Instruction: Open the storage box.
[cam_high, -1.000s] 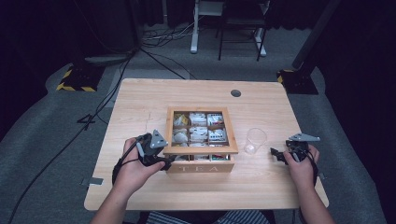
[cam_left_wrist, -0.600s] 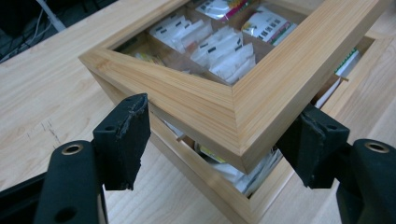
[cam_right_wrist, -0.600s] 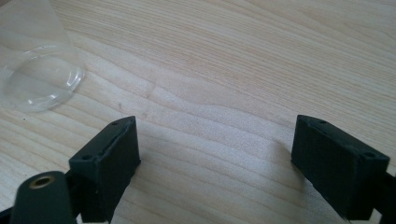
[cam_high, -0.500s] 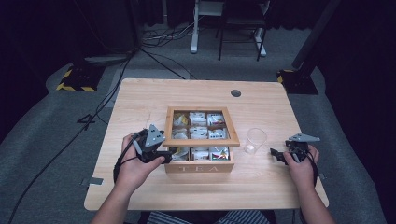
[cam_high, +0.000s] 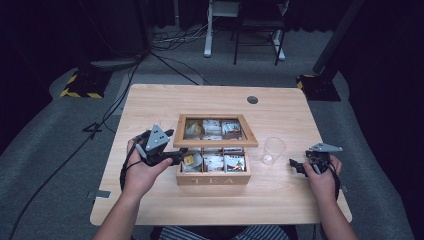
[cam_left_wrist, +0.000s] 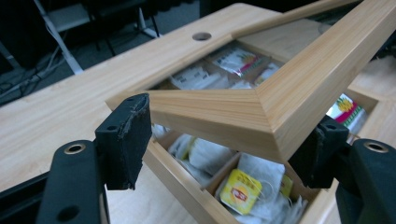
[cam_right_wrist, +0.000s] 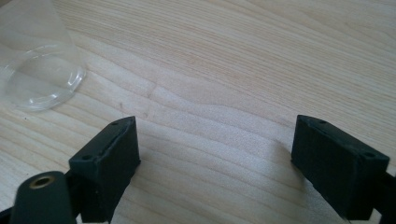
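**Lid up at the tea box**

We are holding the left gripper (cam_high: 176, 156) at the near left corner of the box (cam_high: 213, 178), and its jaws are pinching the wooden frame of the lid (cam_high: 215, 144). In the left gripper view the lid (cam_left_wrist: 261, 100) is sitting tilted between the two pads, one pad against each side of the frame corner, and it is hanging raised above the box (cam_left_wrist: 187, 186). Just below the jaws, tea bags (cam_left_wrist: 240, 189) are lying in the open compartments; more are showing through the lid's window, farther ahead.

We are resting the right gripper (cam_high: 295, 165) on the table (cam_high: 150, 107), well apart from the box, jaws spread with nothing between them. The cup (cam_high: 273, 150) is standing just ahead of it and to its left, between it and the box. In the right gripper view the cup (cam_right_wrist: 39, 70) is showing up beyond the left jaw.
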